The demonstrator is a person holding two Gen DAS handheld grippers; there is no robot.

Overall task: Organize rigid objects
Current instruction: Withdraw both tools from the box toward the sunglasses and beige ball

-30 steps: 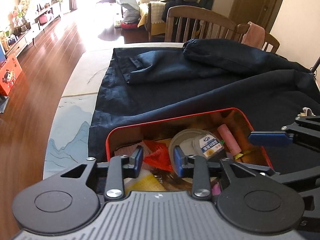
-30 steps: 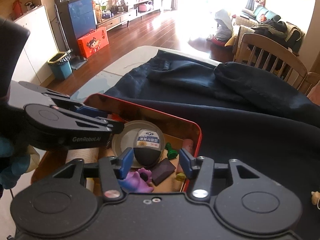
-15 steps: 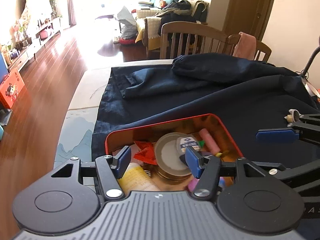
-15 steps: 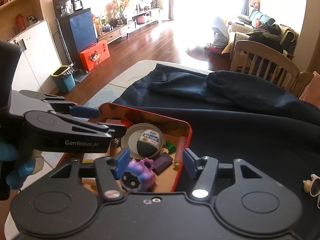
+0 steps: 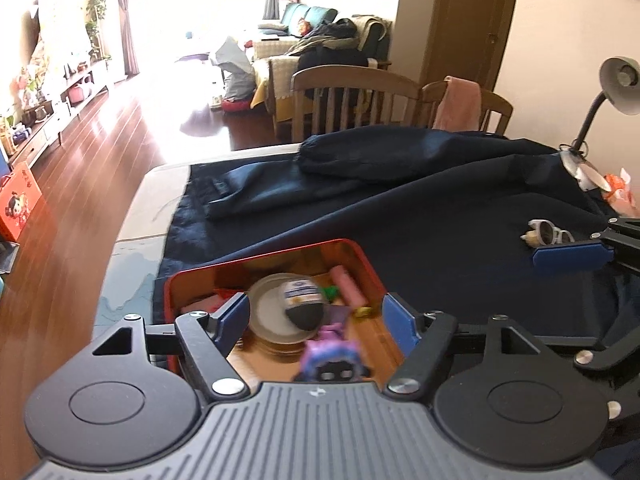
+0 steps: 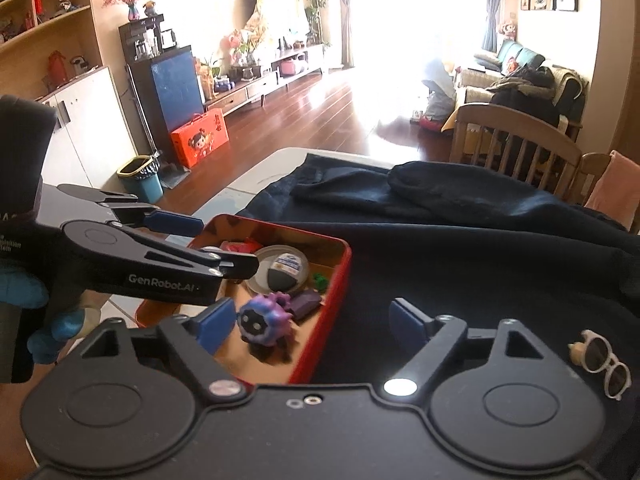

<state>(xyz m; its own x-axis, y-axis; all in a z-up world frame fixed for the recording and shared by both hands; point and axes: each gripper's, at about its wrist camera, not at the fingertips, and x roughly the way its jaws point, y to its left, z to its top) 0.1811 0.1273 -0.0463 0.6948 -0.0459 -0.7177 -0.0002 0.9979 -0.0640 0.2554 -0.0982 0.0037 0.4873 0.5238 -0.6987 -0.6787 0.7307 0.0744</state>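
A red tin box (image 5: 280,249) (image 6: 341,276) stands open on a dark blue cloth. Inside lie a round metal lid (image 5: 268,320), a black-and-white egg-shaped case (image 5: 303,305) (image 6: 282,271), a pink cylinder (image 5: 348,285), a small green piece (image 6: 320,280) and a purple spiky toy (image 6: 262,320) (image 5: 332,354). My left gripper (image 5: 316,316) hovers above the tin, its jaws opening with nothing pressed between the pads. My right gripper (image 6: 312,320) hangs over the tin's near right rim, jaws also opening and empty; the purple toy sits below, by its left pad.
White sunglasses (image 6: 604,360) (image 5: 549,234) lie on the cloth right of the tin. A rumpled dark garment (image 5: 400,152) lies further back, wooden chairs (image 5: 352,100) stand behind the table, and a desk lamp (image 5: 616,84) stands at the far right. A blue-gloved hand (image 6: 44,320) holds the left gripper.
Both grippers have lifted and drawn back from the tin while their jaws widened. More of the table, the lamp and the sunglasses has come into view.
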